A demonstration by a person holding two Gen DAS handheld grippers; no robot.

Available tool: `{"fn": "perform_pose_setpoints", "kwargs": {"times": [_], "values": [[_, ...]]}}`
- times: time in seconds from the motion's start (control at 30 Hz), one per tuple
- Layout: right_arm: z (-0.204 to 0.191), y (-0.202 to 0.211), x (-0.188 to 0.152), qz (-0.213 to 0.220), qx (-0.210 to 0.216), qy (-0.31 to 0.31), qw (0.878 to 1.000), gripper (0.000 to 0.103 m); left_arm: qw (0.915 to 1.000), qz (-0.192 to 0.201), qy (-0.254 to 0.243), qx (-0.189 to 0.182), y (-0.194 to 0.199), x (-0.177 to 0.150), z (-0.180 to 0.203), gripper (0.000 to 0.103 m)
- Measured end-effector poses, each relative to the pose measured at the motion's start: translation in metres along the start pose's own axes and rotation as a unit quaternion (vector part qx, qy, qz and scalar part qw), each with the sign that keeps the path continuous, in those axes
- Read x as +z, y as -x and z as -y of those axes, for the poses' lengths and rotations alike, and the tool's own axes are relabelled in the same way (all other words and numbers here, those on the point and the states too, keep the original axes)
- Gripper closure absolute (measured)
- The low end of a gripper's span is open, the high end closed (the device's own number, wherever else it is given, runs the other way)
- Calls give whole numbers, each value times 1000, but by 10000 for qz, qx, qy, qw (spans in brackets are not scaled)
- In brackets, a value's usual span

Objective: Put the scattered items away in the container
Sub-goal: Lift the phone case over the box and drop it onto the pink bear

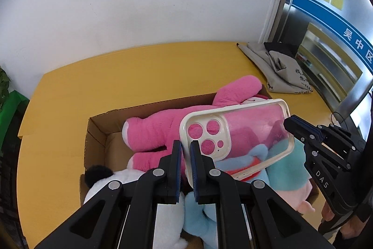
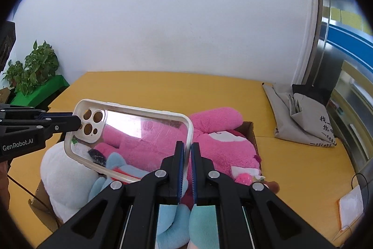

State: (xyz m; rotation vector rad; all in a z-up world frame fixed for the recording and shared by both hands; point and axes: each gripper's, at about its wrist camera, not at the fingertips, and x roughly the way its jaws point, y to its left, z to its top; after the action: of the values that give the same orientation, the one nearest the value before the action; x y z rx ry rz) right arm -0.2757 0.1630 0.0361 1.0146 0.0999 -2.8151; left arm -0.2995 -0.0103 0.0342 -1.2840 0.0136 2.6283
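Note:
A clear phone case (image 1: 242, 132) with a white rim hangs in the air over the cardboard box (image 1: 98, 132). My left gripper (image 1: 185, 151) is shut on its camera-end edge. My right gripper (image 2: 188, 155) is shut on the opposite end of the case (image 2: 139, 132). Each gripper shows in the other's view: the right one (image 1: 291, 124) and the left one (image 2: 78, 124). The box (image 2: 253, 132) holds a pink plush (image 1: 158, 130), a white panda plush (image 1: 130, 181) and a light blue plush (image 1: 286, 167).
The box sits on a yellow table (image 1: 116, 76). A grey cloth bag (image 1: 277, 69) lies at the table's far right by a glass door. Green plants (image 2: 32, 67) stand to the left. An orange-edged pad (image 2: 352, 204) lies at the right.

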Motion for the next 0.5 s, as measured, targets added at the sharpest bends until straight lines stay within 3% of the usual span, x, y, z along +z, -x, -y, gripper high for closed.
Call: {"fn": "perform_pose_setpoints", "kwargs": {"times": [0.2, 0.4, 0.47, 0.5], "values": [[8, -69, -11, -688, 18, -94, 9976, 98, 9974, -525, 484, -123, -63, -3, -20, 96], [1, -79, -22, -758, -86, 60, 9971, 97, 9947, -527, 821, -326, -65, -2, -29, 95], [1, -74, -21, -704, -190, 75, 9973, 93, 9947, -448, 867, -337, -56, -1, -31, 88], [2, -67, -21, -635, -316, 47, 9975, 89, 9958, -361, 814, -227, -48, -2, -29, 78]]}}
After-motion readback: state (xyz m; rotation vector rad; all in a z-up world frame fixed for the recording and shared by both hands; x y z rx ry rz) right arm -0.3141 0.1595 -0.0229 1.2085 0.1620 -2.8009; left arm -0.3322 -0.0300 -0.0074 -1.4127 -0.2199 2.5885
